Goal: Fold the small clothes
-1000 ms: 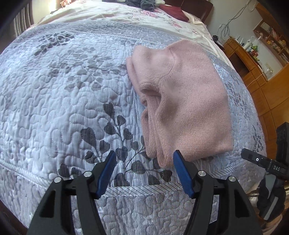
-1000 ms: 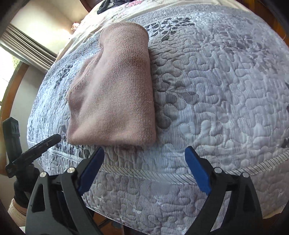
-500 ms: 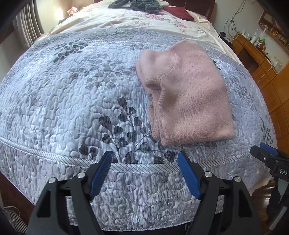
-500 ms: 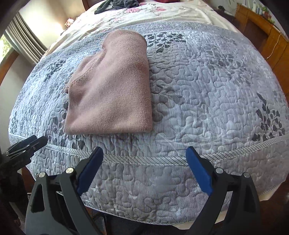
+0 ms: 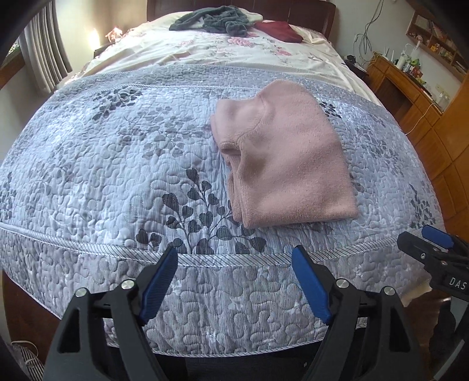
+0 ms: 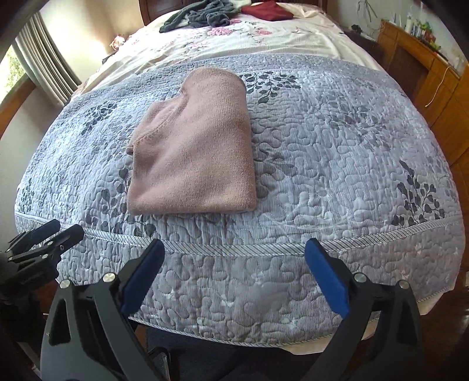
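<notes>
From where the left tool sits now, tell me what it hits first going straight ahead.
Most likely the quilt at the bed's near edge: the open left tool points at the piped border, short of the pink garment, which lies beyond and slightly right. Depth is hard to judge through the fisheye.

From my feed, a bed fills most of both views, covered by a grey-blue quilted spread (image 5: 117,164) with dark leaf prints. Toward twelve o'clock lies a cream floral sheet (image 5: 234,52), then a dark wooden headboard (image 5: 307,14). At about two o'clock I see wooden cabinets (image 5: 410,96) with cluttered shelves. At ten o'clock, curtains (image 6: 44,55) hang beside a bright window (image 6: 11,70).
</notes>
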`<action>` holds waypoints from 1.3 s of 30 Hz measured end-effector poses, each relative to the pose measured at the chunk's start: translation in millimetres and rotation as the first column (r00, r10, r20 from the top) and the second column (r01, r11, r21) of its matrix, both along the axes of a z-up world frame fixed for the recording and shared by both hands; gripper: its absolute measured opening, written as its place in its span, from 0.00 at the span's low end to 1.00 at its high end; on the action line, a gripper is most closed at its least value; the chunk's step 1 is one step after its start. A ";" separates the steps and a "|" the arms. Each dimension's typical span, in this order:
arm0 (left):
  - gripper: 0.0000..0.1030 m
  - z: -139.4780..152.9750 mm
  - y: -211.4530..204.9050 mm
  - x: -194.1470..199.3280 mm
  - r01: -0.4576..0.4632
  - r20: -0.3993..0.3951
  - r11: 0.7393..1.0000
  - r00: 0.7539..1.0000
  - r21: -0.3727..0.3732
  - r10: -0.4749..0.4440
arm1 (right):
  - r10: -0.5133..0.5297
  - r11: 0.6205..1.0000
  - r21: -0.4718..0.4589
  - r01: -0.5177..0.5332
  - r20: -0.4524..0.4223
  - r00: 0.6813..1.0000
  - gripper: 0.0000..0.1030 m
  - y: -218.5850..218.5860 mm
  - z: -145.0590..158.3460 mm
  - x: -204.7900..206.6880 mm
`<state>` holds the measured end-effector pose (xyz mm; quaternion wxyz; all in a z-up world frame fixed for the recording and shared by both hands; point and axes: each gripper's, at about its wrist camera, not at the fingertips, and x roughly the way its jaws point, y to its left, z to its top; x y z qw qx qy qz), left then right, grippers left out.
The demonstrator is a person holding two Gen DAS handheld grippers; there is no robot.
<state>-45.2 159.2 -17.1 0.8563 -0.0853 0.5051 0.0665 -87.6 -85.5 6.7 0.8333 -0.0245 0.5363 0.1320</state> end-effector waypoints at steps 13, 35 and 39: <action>0.80 16.4 -14.0 -14.8 -0.003 0.018 0.999 1.000 0.043 0.002 | -0.002 1.000 -0.012 0.003 0.033 0.999 0.97 6.5 27.1 -15.7; 0.80 26.0 -27.5 -20.9 0.009 0.030 0.994 0.999 0.113 -0.012 | -0.014 1.000 -0.026 0.016 0.070 0.997 0.97 6.0 42.4 -28.0; 0.80 23.9 -26.8 -19.2 0.005 0.028 0.993 1.000 0.116 -0.008 | -0.022 0.999 -0.028 0.023 0.059 0.998 0.97 3.6 37.2 -24.2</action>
